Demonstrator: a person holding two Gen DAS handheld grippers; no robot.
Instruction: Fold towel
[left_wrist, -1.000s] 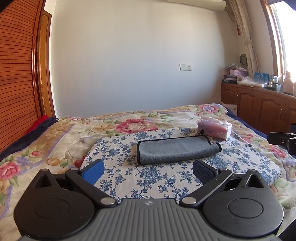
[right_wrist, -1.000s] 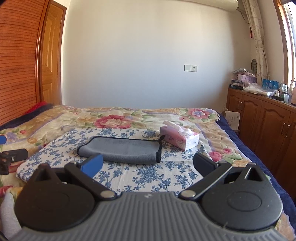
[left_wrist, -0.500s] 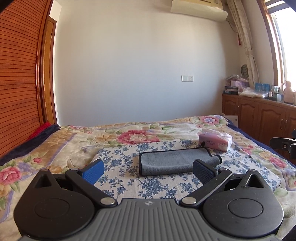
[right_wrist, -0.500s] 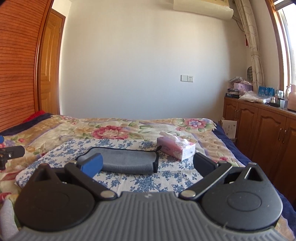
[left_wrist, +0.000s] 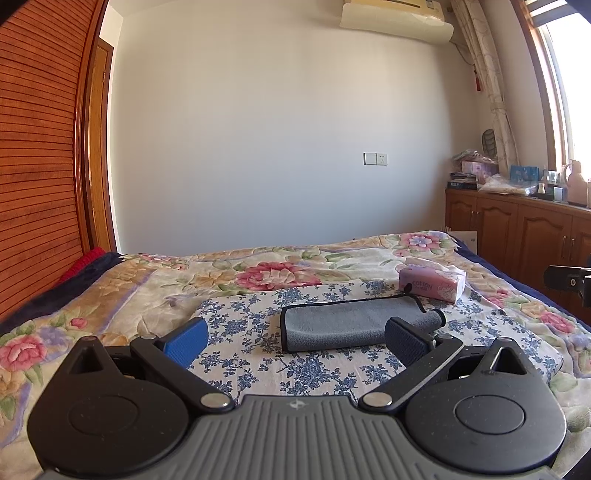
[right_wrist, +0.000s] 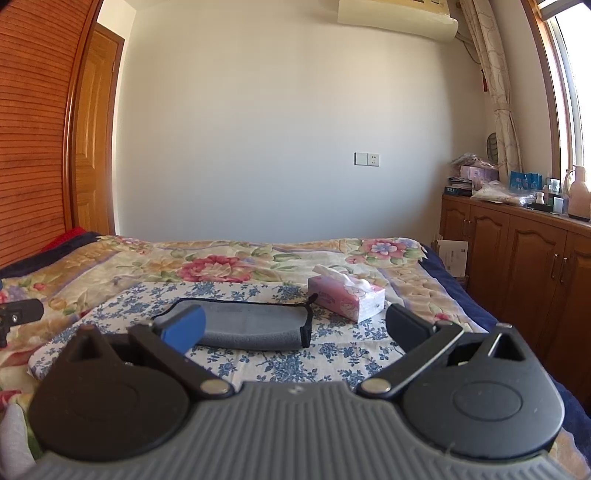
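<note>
— What do you have on the left side?

— My left gripper (left_wrist: 295, 341) hangs above the bed, jaws spread wide, nothing between them. Beyond it the folded grey towel with black trim (left_wrist: 354, 326) lies on the blue-flowered white cloth (left_wrist: 258, 325).

— And to the right?

— I see the pink tissue box (right_wrist: 347, 297) just beside the towel's (right_wrist: 251, 325) far right corner. My right gripper (right_wrist: 295, 328) is likewise released and empty, apart from the towel.
</note>
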